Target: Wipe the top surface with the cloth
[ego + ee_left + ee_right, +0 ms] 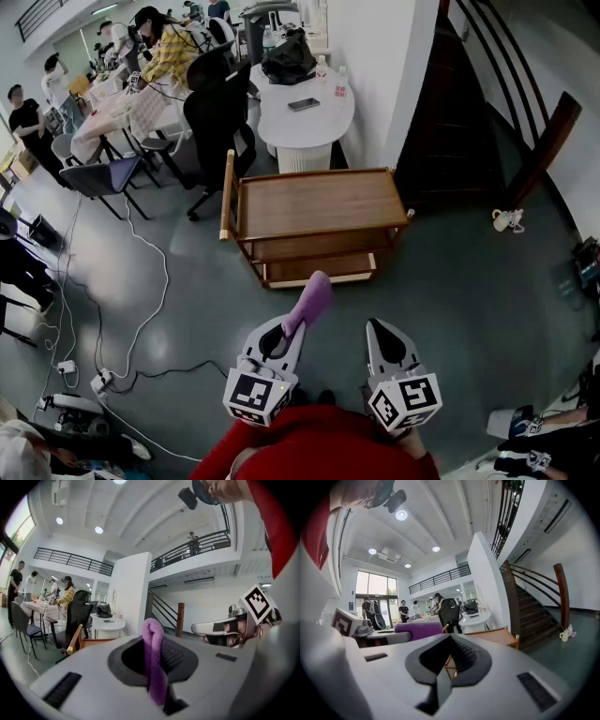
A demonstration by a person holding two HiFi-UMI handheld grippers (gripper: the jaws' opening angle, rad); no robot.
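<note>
A wooden cart (319, 202) with a bare top surface and lower shelves stands ahead of me on the grey floor. A purple cloth (310, 299) sticks out forward from my left gripper (286, 330), which is shut on it. In the left gripper view the cloth (153, 658) runs as a folded strip between the jaws. My right gripper (377, 326) is held beside the left one, shut with nothing in it. Both grippers are close to my body, short of the cart (497, 637) and apart from it.
Behind the cart stands a round white table (305, 117) with a phone, bottles and a black bag. Black office chairs (216, 112) and several people at tables fill the back left. A staircase (525, 122) rises at right. Cables and a power strip (98, 380) lie on the floor at left.
</note>
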